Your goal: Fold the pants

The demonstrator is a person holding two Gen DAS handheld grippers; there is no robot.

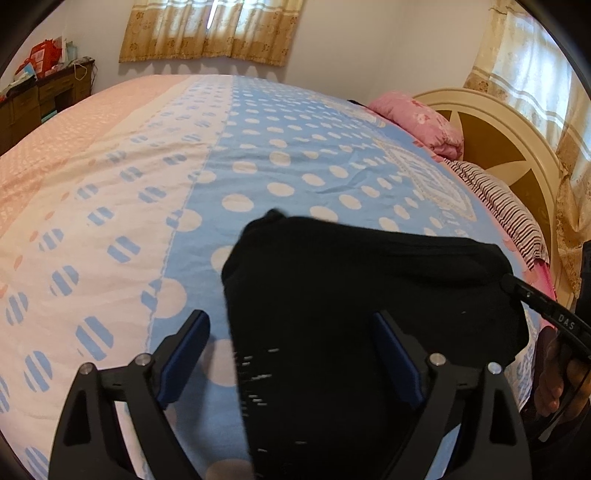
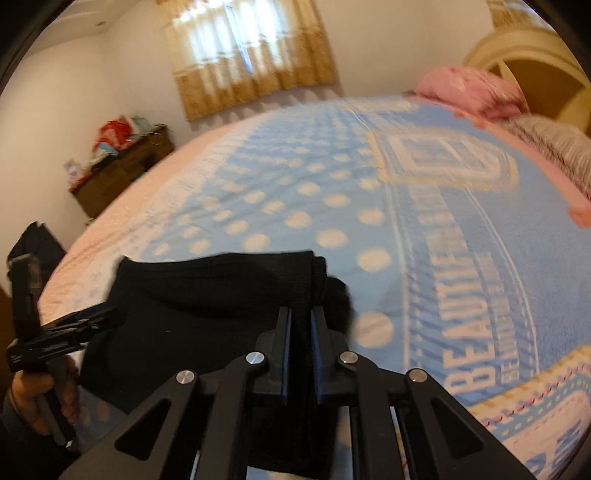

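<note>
Black pants lie bunched on the blue dotted bedspread, near the bed's front edge. My left gripper is open, its blue pads spread wide, the pants' left edge between them. My right gripper is shut on a fold of the black pants and holds their right end. The right gripper also shows at the right of the left wrist view. The left gripper shows at the left of the right wrist view.
A pink pillow and a striped pillow lie by the cream headboard at the right. A brown dresser with clutter stands by the far wall. Curtains hang behind the bed.
</note>
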